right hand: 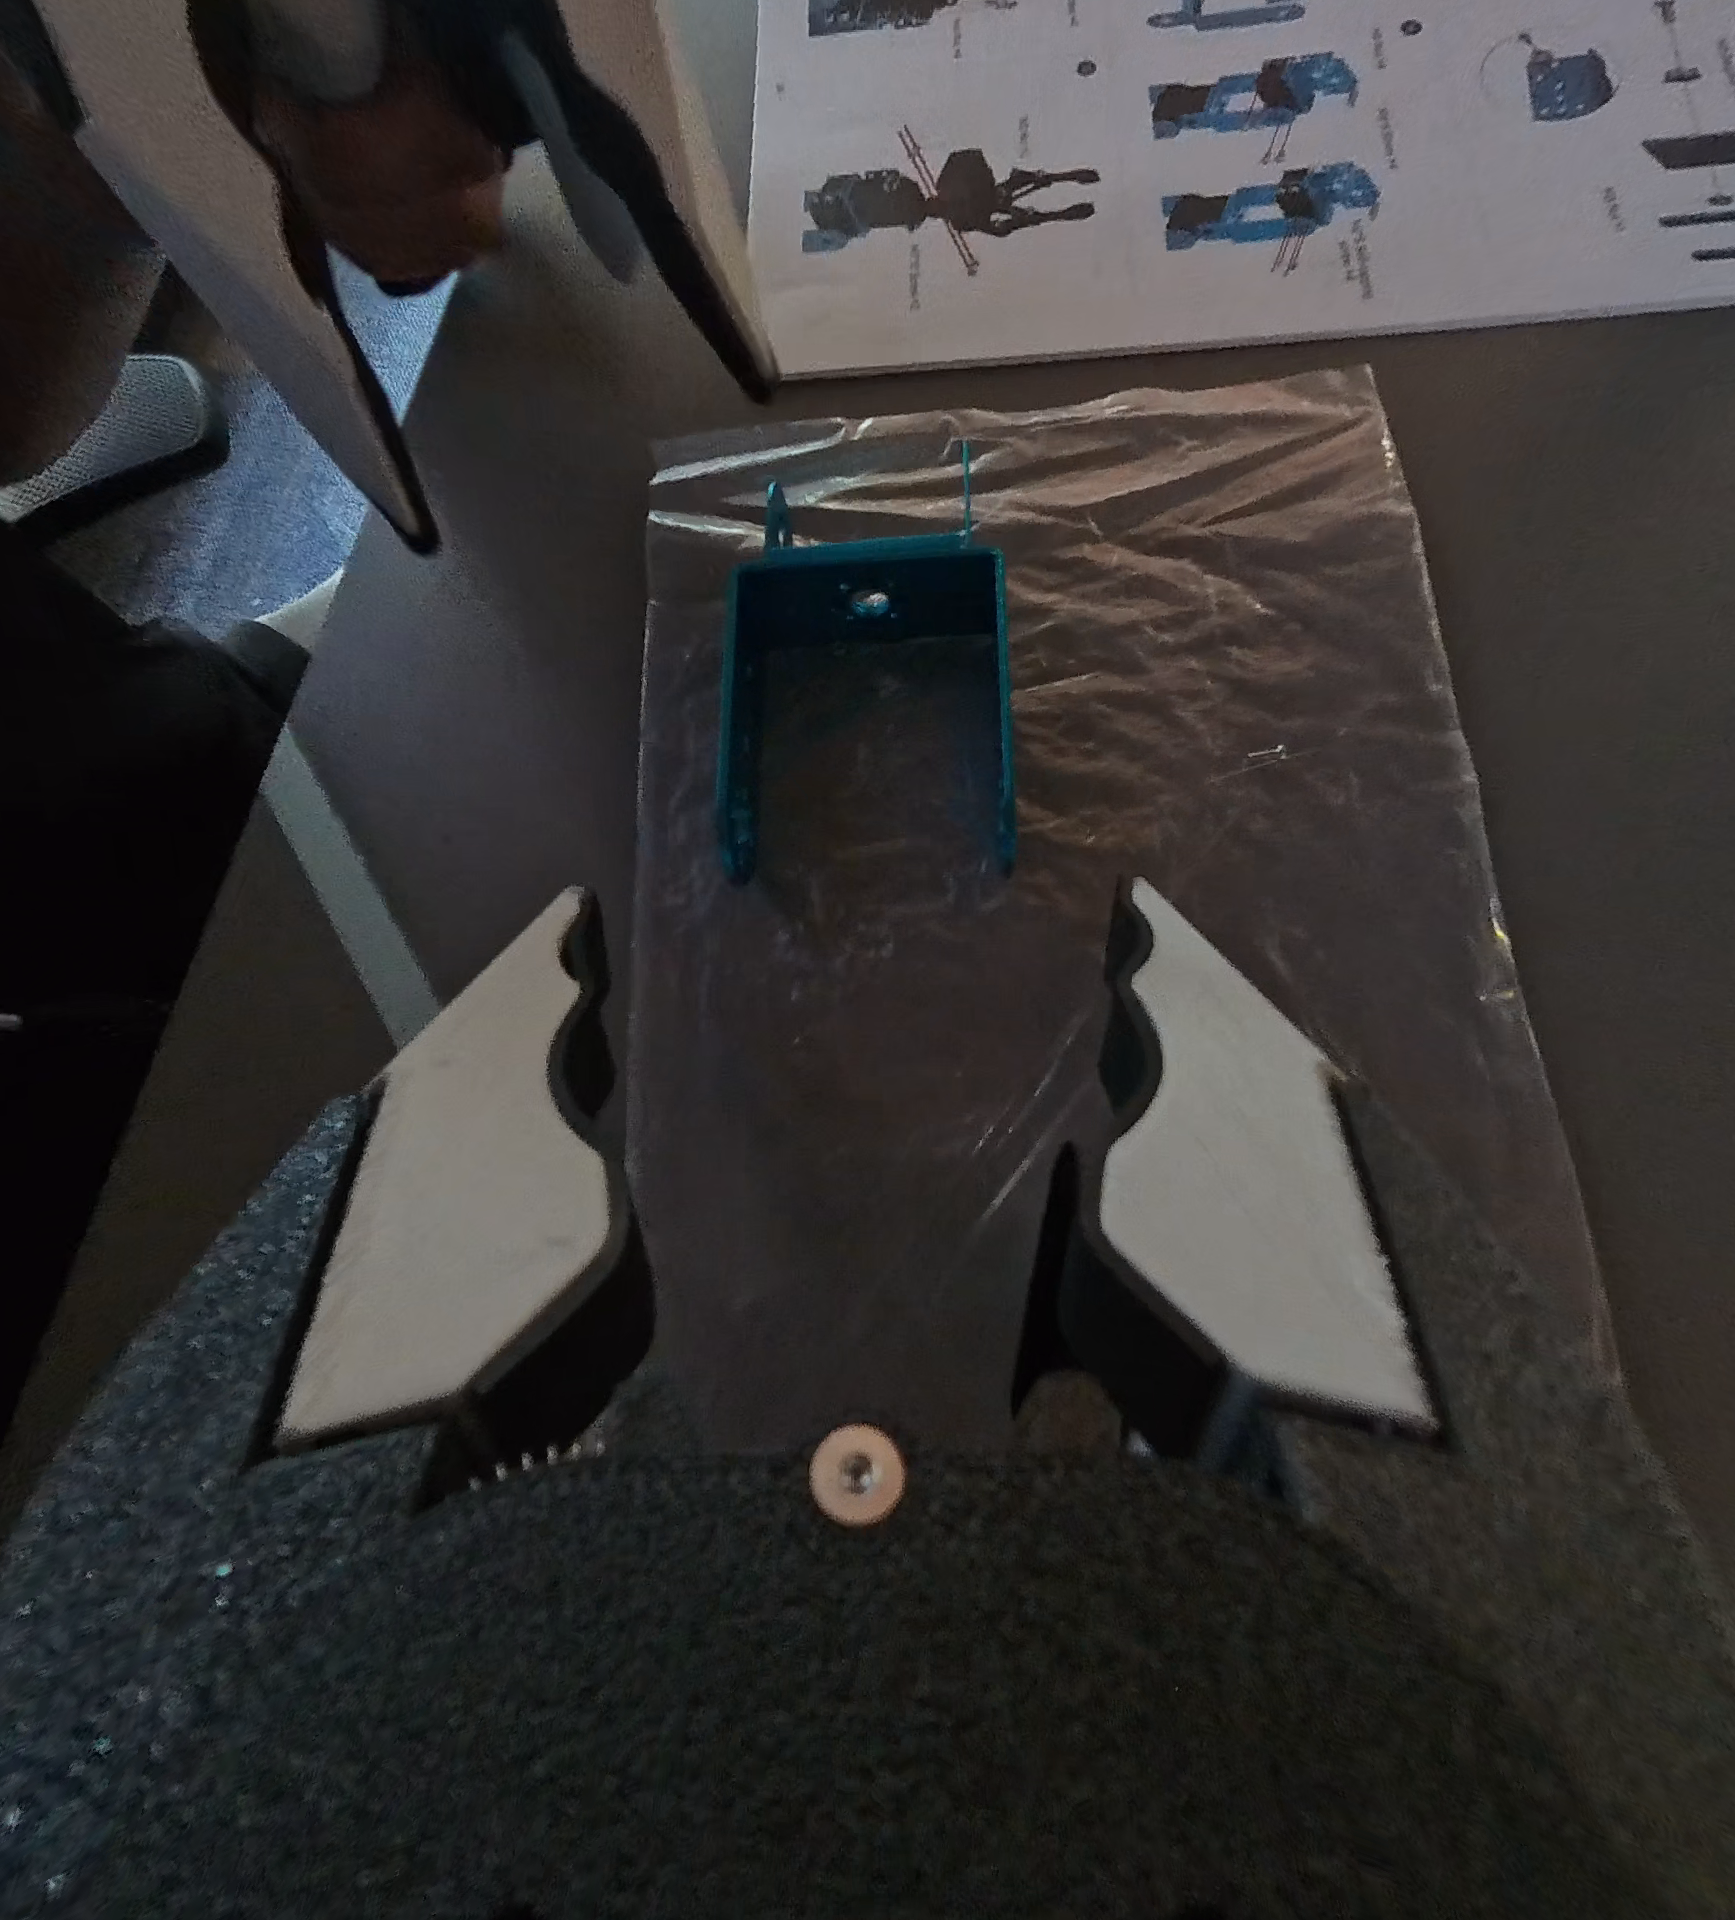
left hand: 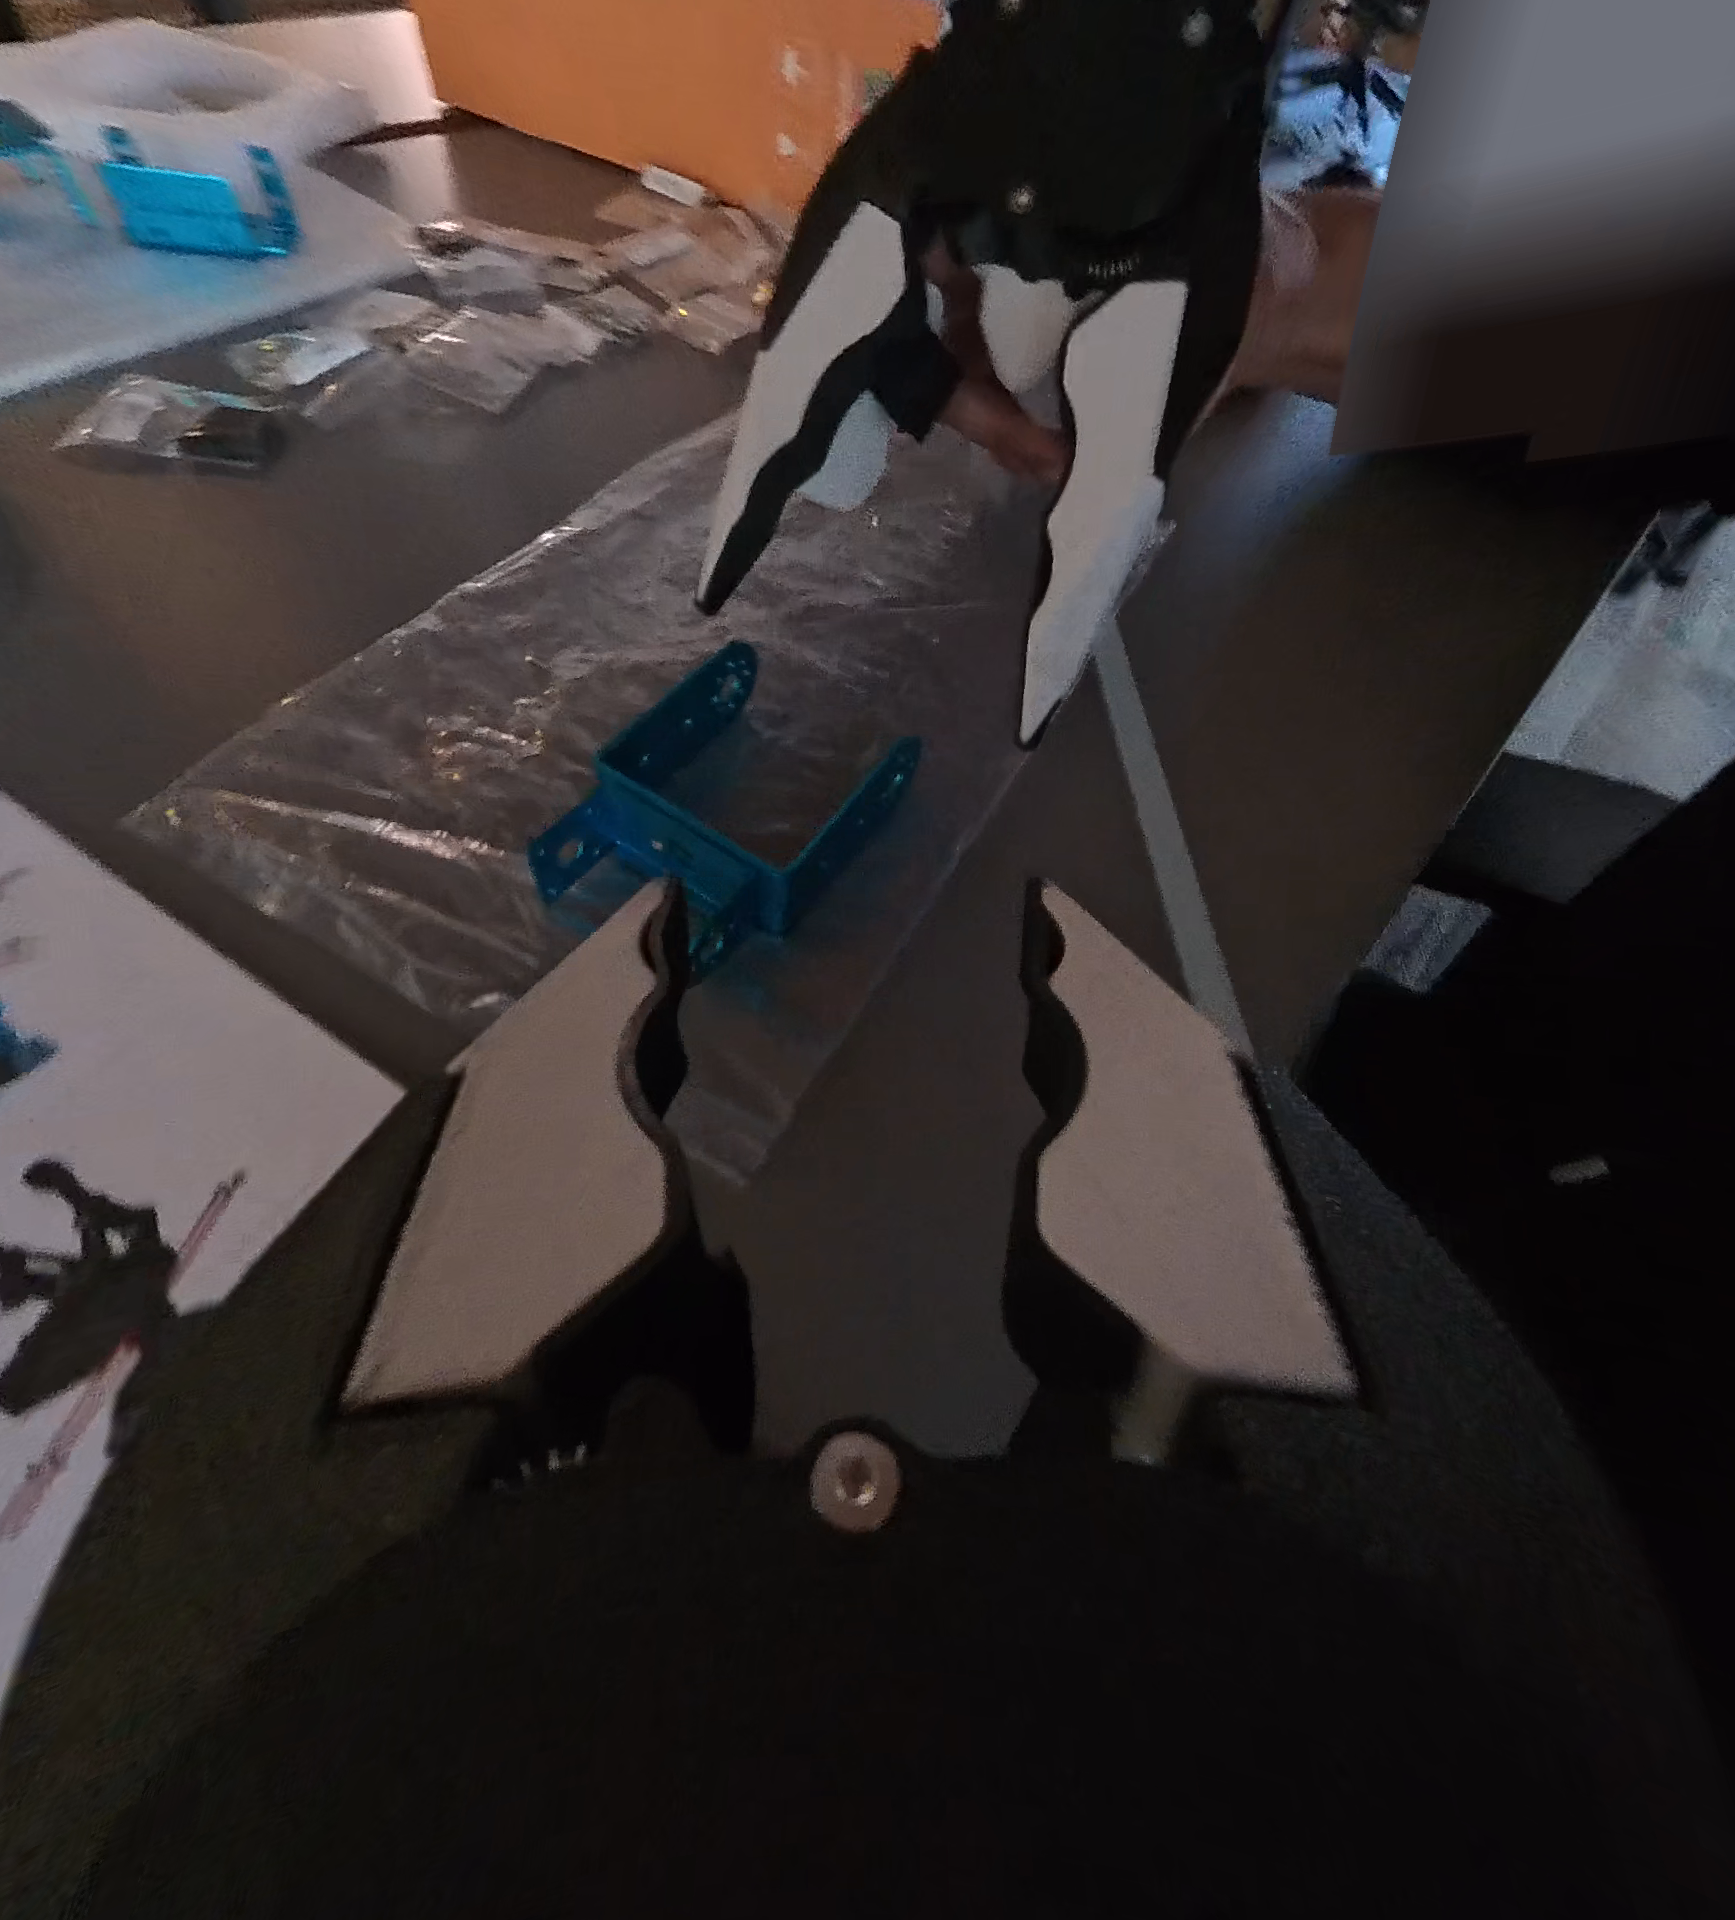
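Between the fingers of the left tongs, which are held apart and grip nothing, a clear gap is seen, and the left fingertip lies just beside the near corner of a blue bracket; whether it touches cannot be told. The right tongs are likewise spread wide and empty, and are held above and just short of the open ends of the bracket's two arms. In the left view the right tongs are seen from the front, pointed down over the far side of the bracket, apart from it. In the right view the left tongs are seen at the upper left, beside the bracket. The bracket is made of folded, perforated metal in a U shape, with smaller tabs at its closed end; it is laid on a clear plastic bag, which is spread flat on the dark table. Beyond the bag a white sheet printed with drawings of parts is laid. Further off, in the left view, more blue parts on a white surface, small clear packets and an orange box are seen, all well apart from both tongs.
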Available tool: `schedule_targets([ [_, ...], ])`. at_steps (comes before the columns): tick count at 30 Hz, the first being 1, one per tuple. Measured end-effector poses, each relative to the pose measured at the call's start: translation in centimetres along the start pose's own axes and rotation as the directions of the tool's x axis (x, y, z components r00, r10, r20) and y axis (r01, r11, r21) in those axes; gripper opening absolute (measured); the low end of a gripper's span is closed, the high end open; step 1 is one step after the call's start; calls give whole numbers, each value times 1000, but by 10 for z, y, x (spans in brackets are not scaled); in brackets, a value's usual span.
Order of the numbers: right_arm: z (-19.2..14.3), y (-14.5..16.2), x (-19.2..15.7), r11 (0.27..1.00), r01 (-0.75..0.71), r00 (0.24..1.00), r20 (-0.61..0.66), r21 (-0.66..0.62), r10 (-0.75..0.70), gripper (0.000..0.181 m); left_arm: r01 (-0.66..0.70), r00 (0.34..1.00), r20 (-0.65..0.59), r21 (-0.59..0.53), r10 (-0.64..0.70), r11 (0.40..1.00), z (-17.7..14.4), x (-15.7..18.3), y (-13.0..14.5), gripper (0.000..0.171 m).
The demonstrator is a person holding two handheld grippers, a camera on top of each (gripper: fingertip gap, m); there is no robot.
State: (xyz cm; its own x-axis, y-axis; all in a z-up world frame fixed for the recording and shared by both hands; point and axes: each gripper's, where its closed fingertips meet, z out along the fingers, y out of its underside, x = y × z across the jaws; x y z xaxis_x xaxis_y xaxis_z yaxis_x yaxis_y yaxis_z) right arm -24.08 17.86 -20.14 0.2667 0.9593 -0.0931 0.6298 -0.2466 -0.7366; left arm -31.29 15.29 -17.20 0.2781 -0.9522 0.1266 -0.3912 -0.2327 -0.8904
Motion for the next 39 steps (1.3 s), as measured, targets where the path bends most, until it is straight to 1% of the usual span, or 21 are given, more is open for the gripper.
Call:
schedule_targets([
  [3,4,-1,-3,1000,29,1000,1,-11,-29,90,-43,999,-16,-112,42,993,12,-13,7,66],
  [4,5,-1,-2,999,36,999,-7,-23,-36,89,-64,998,-9,-130,63,990,14,-18,7,66],
  [6,8,-1,-2,999,33,999,-5,-37,-33,85,-73,996,-52,-161,66,984,17,-17,7,62],
  [10,11,-5,1,998,29,1000,-2,-49,-29,84,-99,994,-78,-267,81,959,25,-24,22,62],
  [13,16,-1,4,996,25,1000,7,-81,-25,83,-116,989,-121,-275,85,955,31,-21,26,63],
  [15,19,2,3,995,23,1000,14,-97,-21,83,-133,986,-130,-259,102,957,33,-18,22,65],
  [16,19,1,3,995,30,999,15,-94,-29,78,-140,985,-129,-247,111,959,34,-18,20,65],
  [21,20,3,5,993,54,998,-10,-106,-55,70,-160,980,-153,-245,125,956,37,-12,18,66],
  [27,20,2,5,993,58,998,-15,-101,-60,70,-163,980,-149,-242,129,956,39,-11,17,66],
  [31,20,3,7,992,71,997,-27,-105,-74,66,-171,980,-141,-251,139,953,37,-11,20,66],
  [39,20,3,7,991,76,996,-28,-112,-80,66,-179,978,-145,-237,147,955,37,-7,18,65],
])
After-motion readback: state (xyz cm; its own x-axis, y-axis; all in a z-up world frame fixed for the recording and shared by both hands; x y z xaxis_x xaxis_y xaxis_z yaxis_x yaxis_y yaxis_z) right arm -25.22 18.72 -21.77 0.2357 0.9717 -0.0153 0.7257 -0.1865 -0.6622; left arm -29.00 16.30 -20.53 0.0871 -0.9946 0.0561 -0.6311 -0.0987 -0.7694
